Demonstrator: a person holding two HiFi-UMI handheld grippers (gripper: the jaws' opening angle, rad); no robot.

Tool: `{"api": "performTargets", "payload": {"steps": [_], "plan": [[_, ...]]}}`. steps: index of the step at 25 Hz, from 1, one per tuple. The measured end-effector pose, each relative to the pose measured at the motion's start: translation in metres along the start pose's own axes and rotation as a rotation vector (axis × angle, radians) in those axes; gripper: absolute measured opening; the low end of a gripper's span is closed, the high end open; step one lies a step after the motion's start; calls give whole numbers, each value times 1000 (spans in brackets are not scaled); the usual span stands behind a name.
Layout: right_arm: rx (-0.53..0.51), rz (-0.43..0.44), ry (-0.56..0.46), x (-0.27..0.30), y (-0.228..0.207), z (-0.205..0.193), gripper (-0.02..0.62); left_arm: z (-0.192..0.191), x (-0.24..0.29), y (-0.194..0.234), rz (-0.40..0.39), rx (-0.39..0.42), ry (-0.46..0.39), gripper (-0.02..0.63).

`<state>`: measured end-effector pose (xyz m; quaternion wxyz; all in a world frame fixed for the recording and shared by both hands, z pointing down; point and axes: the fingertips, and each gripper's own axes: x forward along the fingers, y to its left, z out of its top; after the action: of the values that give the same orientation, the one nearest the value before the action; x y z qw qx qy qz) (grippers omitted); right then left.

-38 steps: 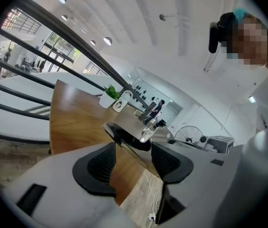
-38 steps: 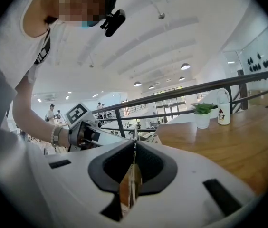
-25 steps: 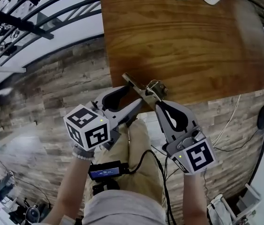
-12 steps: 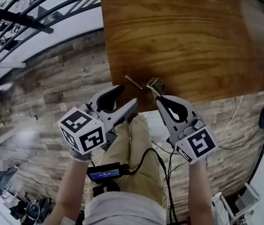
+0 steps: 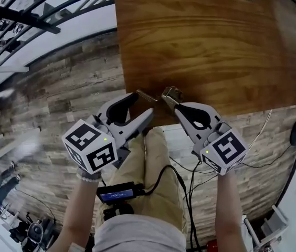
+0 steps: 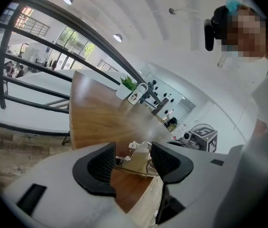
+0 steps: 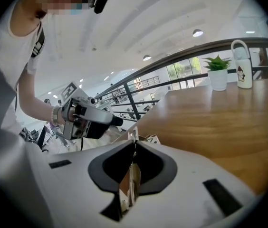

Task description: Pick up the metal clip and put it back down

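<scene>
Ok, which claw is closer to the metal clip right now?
Right. The right claw is shut on the metal clip at the table's near edge. The left claw sits just to the clip's left, jaws apart, not gripping it.

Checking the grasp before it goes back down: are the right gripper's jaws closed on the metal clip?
Yes, the right gripper has its pads pressed on the metal clip, whose thin plate runs between them.
</scene>
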<state>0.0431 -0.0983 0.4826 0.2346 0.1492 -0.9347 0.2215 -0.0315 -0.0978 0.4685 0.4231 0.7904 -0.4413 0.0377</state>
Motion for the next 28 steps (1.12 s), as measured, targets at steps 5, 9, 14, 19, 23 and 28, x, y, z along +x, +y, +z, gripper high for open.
{"api": "performTargets", "payload": {"steps": [5,9,14,19,23,28], "plan": [[-20,46,40,2,-3,2,23,5,-3,-4,2,7,-4,241],[-28,66,59,3,-9,4,26,6,-1,-4,4,10,-8,241],[-45,48,67,8,-16,5,41,7,-1,-2,-2,15,-5,241],[-60,10,74,13,-21,3,58,8,-1,0,-13,20,-3,241],[-56,-44,71,11,-32,2,96,8,2,-1,-27,23,-1,241],[-41,-120,38,8,-36,6,138,12,2,-5,-37,51,5,241]]}}
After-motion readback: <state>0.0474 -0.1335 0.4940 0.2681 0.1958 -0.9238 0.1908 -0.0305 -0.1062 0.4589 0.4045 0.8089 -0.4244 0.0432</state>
